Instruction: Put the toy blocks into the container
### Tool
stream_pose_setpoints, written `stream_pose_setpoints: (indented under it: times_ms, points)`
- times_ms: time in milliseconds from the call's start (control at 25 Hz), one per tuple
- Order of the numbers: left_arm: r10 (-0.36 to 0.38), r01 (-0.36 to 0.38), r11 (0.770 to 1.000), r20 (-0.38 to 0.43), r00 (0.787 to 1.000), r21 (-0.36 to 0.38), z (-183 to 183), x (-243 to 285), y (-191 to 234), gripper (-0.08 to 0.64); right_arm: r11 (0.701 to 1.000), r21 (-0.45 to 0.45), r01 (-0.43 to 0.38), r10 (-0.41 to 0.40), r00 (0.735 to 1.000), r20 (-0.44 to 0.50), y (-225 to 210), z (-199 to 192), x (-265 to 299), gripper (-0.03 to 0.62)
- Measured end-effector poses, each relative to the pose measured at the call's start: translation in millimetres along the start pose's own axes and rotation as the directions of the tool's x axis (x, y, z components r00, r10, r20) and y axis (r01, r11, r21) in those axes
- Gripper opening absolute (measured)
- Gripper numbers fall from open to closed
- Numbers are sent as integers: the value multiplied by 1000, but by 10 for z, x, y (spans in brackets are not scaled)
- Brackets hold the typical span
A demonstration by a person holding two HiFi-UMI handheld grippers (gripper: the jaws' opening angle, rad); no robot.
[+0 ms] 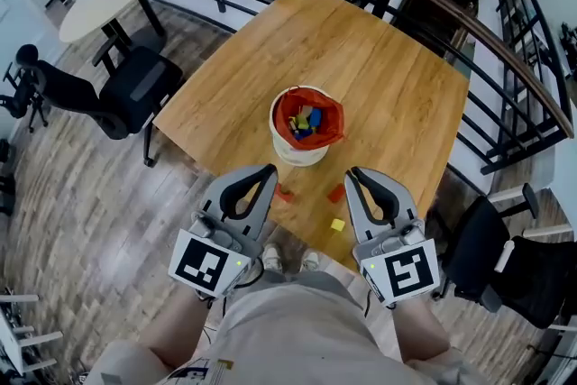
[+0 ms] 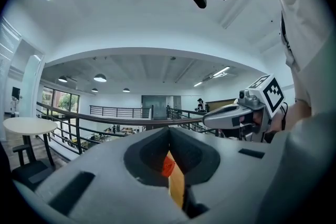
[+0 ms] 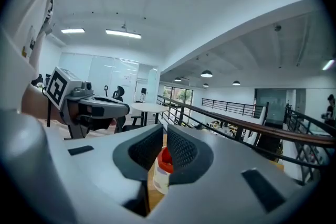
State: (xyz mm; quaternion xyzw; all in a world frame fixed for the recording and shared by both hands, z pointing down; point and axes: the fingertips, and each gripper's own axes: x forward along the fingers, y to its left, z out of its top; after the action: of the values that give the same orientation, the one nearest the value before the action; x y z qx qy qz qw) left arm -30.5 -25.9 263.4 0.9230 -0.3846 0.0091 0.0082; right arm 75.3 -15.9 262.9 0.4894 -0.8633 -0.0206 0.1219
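three toy blocks sit loose on the light wooden counter (image 1: 379,77) nr its front edge: a red block (image 1: 285,192), an orange-red block (image 1: 335,193) & a small yellow cube (image 1: 337,225). the white round container w/ red liner (image 1: 297,156) stands just beyond them and holds a heap of coloured blocks. left claw (image 1: 268,172) is closed, empty. right claw (image 1: 353,174) is pinched to a sliver, also empty. both hover side by side over the strays, prob. held high to line up the next pick.

R tool (image 3: 164,136) shut, empty — container (image 3: 163,176) beyond.
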Motion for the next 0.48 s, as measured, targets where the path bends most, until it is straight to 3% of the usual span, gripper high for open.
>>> stream_pose_setpoints:
  times_ms: [120, 480]
  points:
    - [0, 0, 1000, -32, 999, -13, -112, -45, -75, 12, 999, 42, -17, 17, 1000, 1, 67, -63, -76, 35]
    - [7, -7, 1000, 10, 1000, 13, -97, -45, -90, 12, 997, 58, -56, 57, 998, -12, 148, -154, -204, 35]
